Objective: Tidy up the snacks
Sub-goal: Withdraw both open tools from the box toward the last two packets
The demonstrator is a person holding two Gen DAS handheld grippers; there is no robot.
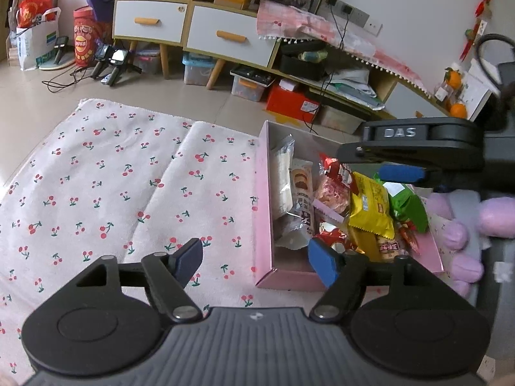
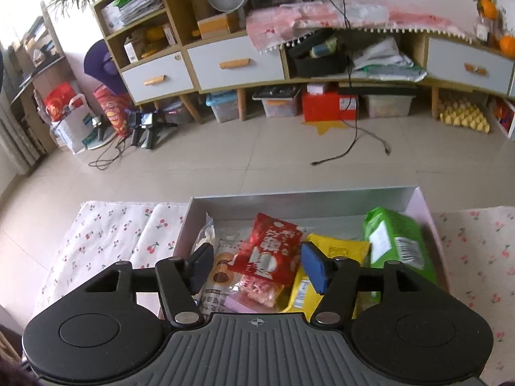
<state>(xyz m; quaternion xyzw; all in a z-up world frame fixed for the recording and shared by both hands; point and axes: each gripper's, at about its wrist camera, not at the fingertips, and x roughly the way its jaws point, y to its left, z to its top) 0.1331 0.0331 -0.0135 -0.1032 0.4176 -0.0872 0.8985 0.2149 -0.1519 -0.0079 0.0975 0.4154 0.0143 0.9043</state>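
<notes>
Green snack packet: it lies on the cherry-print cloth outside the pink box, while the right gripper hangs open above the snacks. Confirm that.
One detail is wrong. The green snack packet lies inside the pink box, at its right end beside the yellow packet, not out on the cherry-print cloth. The right wrist view shows this. The right gripper does hang open above the snacks.

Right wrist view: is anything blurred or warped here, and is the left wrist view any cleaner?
Right wrist view: the green packet in the pink box is smeared by motion blur; the cabinet bows from fisheye distortion; daylight washes out the far left edge. Left wrist view: sharper on the snacks, the yellow packet reads clearly, but the same curvature bends the cherry-print cloth, and the corners go dark.
</notes>
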